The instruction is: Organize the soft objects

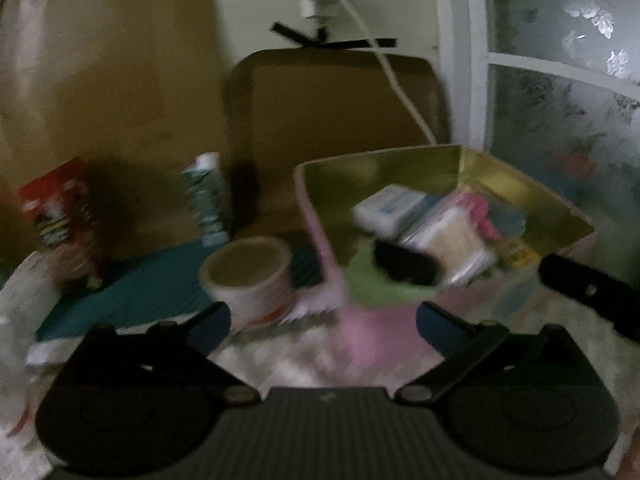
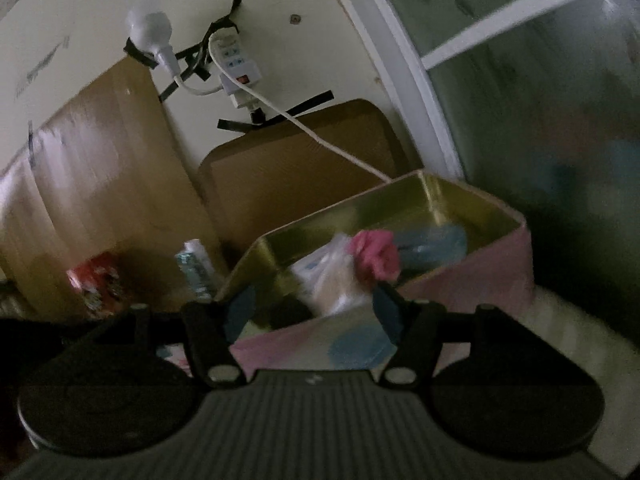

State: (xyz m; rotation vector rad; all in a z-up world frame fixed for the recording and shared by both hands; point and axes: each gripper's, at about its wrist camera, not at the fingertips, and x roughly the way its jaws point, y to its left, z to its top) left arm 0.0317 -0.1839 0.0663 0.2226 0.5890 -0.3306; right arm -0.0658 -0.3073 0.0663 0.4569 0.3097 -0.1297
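A pink box with a gold inside (image 1: 320, 216) stands on a pale furry surface; it also shows in the right wrist view (image 2: 472, 276). It holds a clear bag of beige stuff (image 1: 448, 244), a pink soft item (image 2: 376, 256), a white packet (image 1: 388, 208), a green cloth (image 1: 380, 284) and a blue item (image 2: 432, 244). My left gripper (image 1: 322, 318) is open and empty before the box's near corner. My right gripper (image 2: 312, 312) is open and empty just above the box's near wall. A black part of the other gripper (image 1: 588, 292) shows at right.
A roll of tape (image 1: 252, 280) lies on a teal mat (image 1: 132, 300) left of the box. A red packet (image 1: 60, 216) and a green-white tube (image 1: 204, 200) stand behind. Cardboard sheets (image 1: 332, 120) lean on the wall under a power strip (image 2: 236, 64). A frosted window (image 1: 560, 100) is on the right.
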